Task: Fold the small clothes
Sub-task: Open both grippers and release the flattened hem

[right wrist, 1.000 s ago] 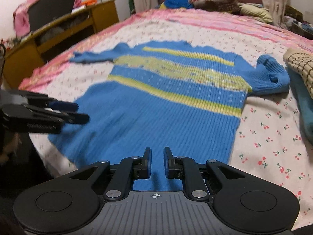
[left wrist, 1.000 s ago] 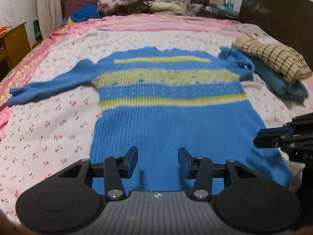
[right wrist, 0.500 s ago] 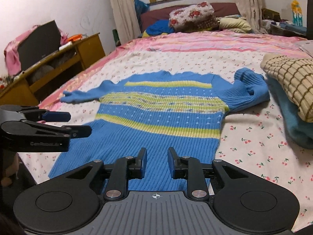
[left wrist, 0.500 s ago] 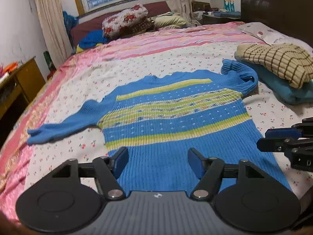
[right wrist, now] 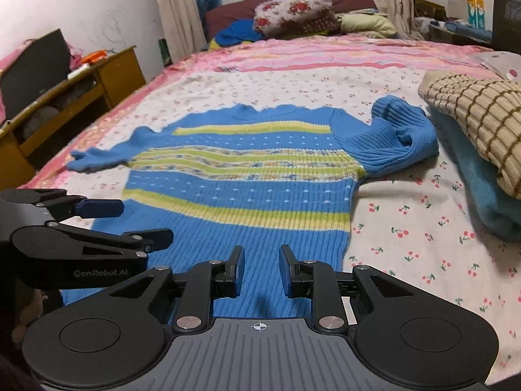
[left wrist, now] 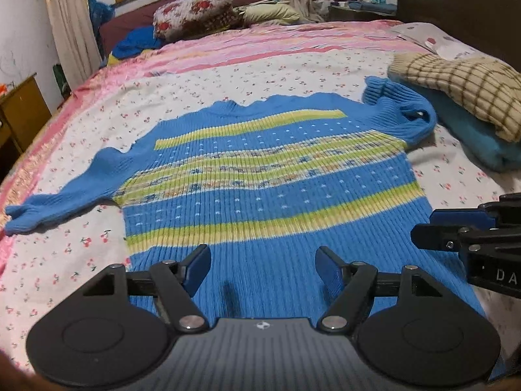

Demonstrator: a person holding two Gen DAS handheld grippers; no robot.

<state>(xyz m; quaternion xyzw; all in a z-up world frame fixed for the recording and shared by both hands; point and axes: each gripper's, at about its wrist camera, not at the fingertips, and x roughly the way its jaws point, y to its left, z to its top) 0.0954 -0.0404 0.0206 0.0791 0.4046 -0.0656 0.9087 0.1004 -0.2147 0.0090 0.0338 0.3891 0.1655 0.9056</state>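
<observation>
A blue knit sweater with yellow-green stripes (left wrist: pixel 260 176) lies flat on the bed, hem toward me. Its left sleeve (left wrist: pixel 65 198) stretches out; its right sleeve (left wrist: pixel 400 114) is bunched up. In the right wrist view the sweater (right wrist: pixel 241 182) looks the same. My left gripper (left wrist: pixel 262 265) is open and empty, held above the hem. My right gripper (right wrist: pixel 262 260) is open with a narrower gap, also empty, above the hem's right part. Each gripper shows in the other's view: the right gripper (left wrist: pixel 456 234) at the right edge, the left gripper (right wrist: pixel 123 221) at the left.
The bed has a cherry-print sheet (left wrist: pixel 65 260) and a pink cover (left wrist: pixel 260 49). A beige checked garment (left wrist: pixel 462 88) lies on a folded teal one (left wrist: pixel 472 137) at the right. Pillows (left wrist: pixel 195 16) sit at the far end. A wooden cabinet (right wrist: pixel 65 97) stands left.
Both grippers have pulled back and tilted up from the hem, so more of the room shows. The left jaws have opened wider; the right jaws have opened a little.
</observation>
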